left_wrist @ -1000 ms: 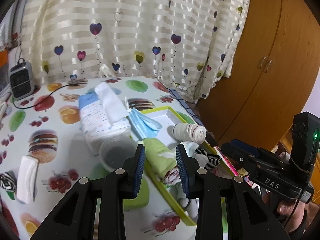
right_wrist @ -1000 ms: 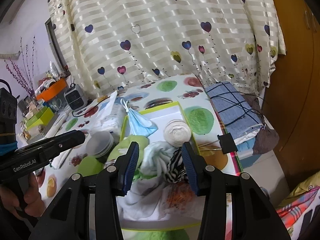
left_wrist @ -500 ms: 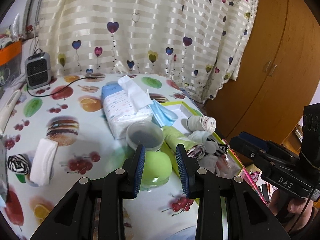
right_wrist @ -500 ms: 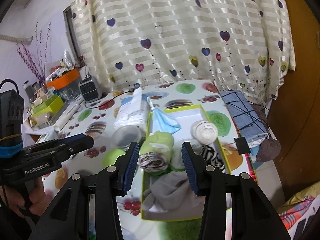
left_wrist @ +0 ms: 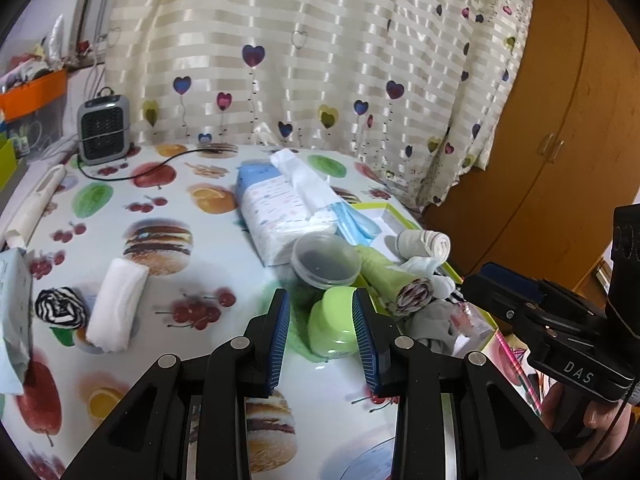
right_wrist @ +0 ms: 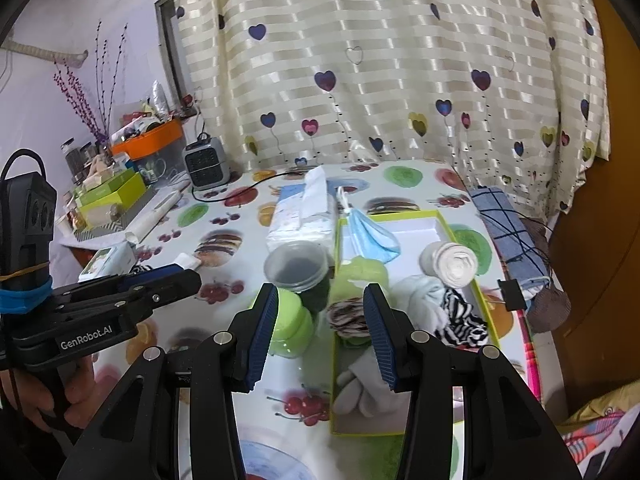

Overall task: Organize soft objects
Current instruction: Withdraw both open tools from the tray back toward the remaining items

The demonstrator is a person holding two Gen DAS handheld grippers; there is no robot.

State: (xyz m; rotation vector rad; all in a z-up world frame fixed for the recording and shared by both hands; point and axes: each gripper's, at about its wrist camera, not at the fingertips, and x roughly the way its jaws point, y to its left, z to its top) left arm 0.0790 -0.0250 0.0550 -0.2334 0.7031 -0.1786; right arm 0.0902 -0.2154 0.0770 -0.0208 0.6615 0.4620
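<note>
Behind the fruit-printed tabletop [left_wrist: 224, 256] hangs a heart curtain. Both grippers, left gripper [left_wrist: 322, 338] and right gripper [right_wrist: 320, 332], have drawn back from the box [right_wrist: 412, 216] near its right edge, fingers apart and empty. Two rolled cloths, the white roll [left_wrist: 116, 306] and the striped roll [left_wrist: 60, 307], wait near the left edge, so I think those come next.

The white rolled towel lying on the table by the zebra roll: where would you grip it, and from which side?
Probably across the middle of the white rolled towel, coming from above with the left gripper, whose jaws stand open and empty. It lies flat as a long cylinder, so pads should close on its long sides. The zebra roll sits close against one side, so stay nearer the far end.
</note>
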